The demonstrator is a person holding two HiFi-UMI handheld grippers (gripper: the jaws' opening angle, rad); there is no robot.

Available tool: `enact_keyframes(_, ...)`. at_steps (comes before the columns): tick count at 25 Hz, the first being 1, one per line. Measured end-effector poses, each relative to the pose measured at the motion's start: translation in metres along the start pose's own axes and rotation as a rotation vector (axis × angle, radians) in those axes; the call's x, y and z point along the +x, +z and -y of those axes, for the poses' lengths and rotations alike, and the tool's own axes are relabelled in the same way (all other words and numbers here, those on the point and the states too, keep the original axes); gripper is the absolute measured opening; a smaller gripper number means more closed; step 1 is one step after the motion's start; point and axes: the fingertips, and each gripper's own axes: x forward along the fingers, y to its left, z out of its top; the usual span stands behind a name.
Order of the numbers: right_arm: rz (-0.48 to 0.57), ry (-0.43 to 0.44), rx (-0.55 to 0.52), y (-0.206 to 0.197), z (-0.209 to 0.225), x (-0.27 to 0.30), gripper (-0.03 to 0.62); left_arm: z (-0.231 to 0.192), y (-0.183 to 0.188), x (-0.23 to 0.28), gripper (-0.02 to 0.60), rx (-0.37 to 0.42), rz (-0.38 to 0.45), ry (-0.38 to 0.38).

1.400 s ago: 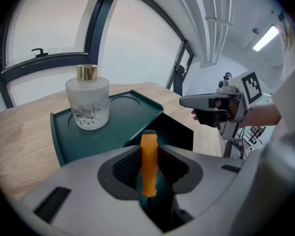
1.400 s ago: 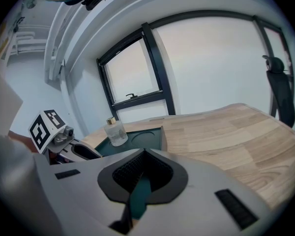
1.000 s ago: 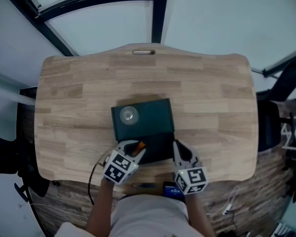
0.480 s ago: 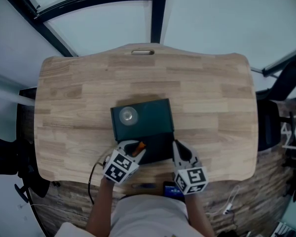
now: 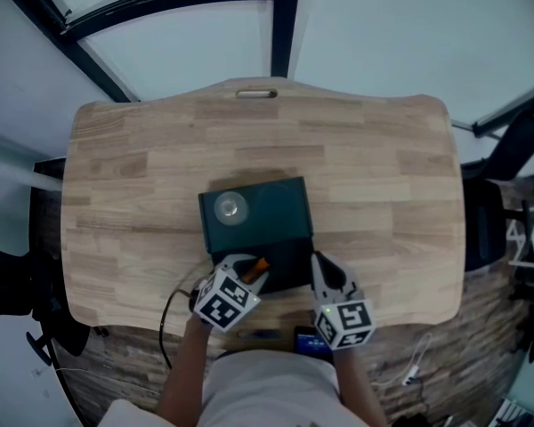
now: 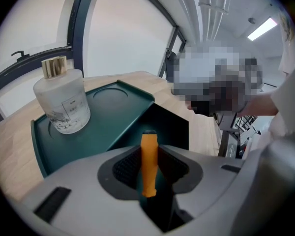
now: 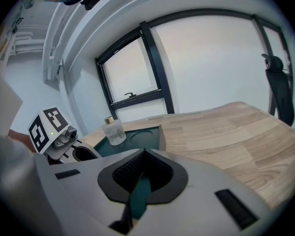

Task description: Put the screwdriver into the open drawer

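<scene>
With left tool [image 5: 250,272] clamped on the orange screwdriver [image 6: 148,163] above the drawer [image 5: 308,258] near-left corner, lower past the rim, then release; steady the drawer with right tool [image 7: 137,191], pinched on its front edge.

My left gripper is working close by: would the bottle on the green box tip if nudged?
Probably not easily: the bottle is squat, wide-based, and seems seated in a round recess in the green box. It looks like frosted glass, so likely heavy for its size, and breakable if knocked off.
</scene>
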Motion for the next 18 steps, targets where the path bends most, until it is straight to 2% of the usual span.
enact_keyframes(18, -0.024, 0.001, 0.005, -0.0053, 0.0011, 0.0032, -0.003, 0.002, 0.0004, 0.0088, 0.109, 0.002, -0.023, -0.024)
